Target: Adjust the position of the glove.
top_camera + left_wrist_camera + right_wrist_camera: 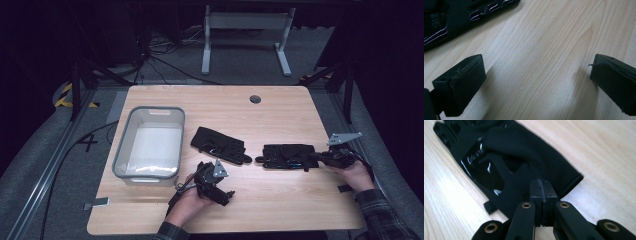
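Right gripper view: the right gripper (543, 195) has its jaws pressed together at the cuff edge of a black glove (506, 167) lying flat on the wooden table (604, 155).

In the high view that glove (287, 156) lies right of centre, a second glove (220, 145) left of it beside a grey bin (150, 145). The left gripper (536, 85) hovers with jaws wide apart over bare wood.
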`<control>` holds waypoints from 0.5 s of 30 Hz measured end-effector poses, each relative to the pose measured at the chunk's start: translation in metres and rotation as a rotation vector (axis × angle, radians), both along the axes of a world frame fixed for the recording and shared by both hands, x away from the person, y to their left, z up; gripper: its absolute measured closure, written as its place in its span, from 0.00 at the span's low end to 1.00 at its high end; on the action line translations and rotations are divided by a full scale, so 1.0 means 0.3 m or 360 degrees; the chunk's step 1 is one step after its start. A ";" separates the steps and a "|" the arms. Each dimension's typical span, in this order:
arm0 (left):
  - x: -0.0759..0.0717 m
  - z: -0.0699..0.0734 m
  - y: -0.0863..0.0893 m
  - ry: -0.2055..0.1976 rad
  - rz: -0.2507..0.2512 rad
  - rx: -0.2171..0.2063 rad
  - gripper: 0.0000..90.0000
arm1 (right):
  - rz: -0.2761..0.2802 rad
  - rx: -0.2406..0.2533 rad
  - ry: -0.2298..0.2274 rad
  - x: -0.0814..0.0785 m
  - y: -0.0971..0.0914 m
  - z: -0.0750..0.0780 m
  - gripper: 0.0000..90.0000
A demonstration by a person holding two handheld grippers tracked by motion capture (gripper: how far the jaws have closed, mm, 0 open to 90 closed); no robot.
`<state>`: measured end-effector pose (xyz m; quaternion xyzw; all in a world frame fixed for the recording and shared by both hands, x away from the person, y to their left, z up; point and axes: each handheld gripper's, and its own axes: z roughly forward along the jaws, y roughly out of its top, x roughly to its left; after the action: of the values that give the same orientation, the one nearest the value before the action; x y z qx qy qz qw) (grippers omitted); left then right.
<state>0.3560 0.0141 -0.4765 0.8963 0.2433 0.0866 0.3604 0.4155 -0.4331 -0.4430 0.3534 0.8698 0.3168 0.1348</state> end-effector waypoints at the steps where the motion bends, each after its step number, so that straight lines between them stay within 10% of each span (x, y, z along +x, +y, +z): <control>1: 0.000 0.000 0.000 0.0000 -0.0001 0.0000 0.00 | 0.0000 0.0010 0.0000 -0.004 0.001 -0.002 1.00; 15: 0.001 0.000 -0.001 -0.0004 -0.0003 0.0000 0.00 | 0.0114 -0.0025 0.0028 -0.104 0.049 0.001 1.00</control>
<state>0.3563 0.0139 -0.4765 0.8964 0.2421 0.0874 0.3609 0.3845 -0.4185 -0.4428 0.3237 0.8855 0.3115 0.1186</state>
